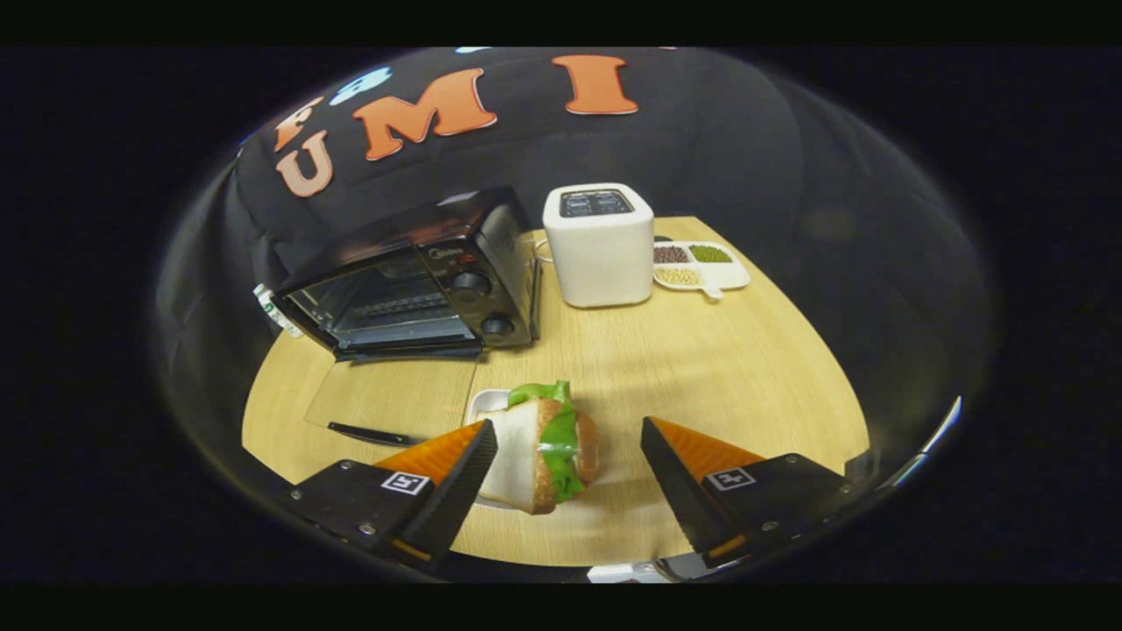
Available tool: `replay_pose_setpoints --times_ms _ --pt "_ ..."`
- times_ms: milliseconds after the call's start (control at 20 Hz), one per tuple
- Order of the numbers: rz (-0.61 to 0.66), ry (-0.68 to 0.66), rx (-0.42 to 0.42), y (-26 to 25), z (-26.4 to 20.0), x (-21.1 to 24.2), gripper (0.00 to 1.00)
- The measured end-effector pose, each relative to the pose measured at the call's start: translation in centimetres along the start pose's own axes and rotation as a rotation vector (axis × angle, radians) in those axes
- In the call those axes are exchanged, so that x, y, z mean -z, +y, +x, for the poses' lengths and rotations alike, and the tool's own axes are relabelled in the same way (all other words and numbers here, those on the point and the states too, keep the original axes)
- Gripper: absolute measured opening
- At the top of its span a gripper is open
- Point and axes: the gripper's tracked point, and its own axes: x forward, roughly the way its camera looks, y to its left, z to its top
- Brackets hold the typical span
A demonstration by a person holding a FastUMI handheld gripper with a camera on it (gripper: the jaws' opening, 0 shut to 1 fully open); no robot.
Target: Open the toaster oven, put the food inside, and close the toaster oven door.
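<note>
The sandwich (pixel 548 447) is lying on a small white plate (pixel 485 405) between my gripper's (pixel 568 451) spread fingers, one finger just beside it. Beyond, the toaster oven (pixel 412 280) is standing with its door (pixel 394 394) lying open on the surface (pixel 701 368), beside a white toaster (pixel 599 245).

Sandwich (pixel 543 447) on plate (pixel 485 405) before open toaster oven (pixel 412 280); toaster (pixel 599 245) right of oven; divided dish (pixel 714 272) beside toaster.
</note>
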Motion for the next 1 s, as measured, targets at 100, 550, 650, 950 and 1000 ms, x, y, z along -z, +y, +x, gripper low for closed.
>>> replay_pose_setpoints --times_ms 100,550,650,950,1000 --pt "0.022 0.033 -0.026 0.0 1.5 0.4 0.99" --pt "0.280 0.194 -0.223 3.2 5.2 3.7 0.89" --pt "0.304 0.192 -0.233 3.8 4.8 3.2 0.67" --pt "0.330 0.156 -0.226 4.4 2.8 2.0 0.38" --pt "0.331 0.139 -0.223 4.3 2.2 1.5 0.38"
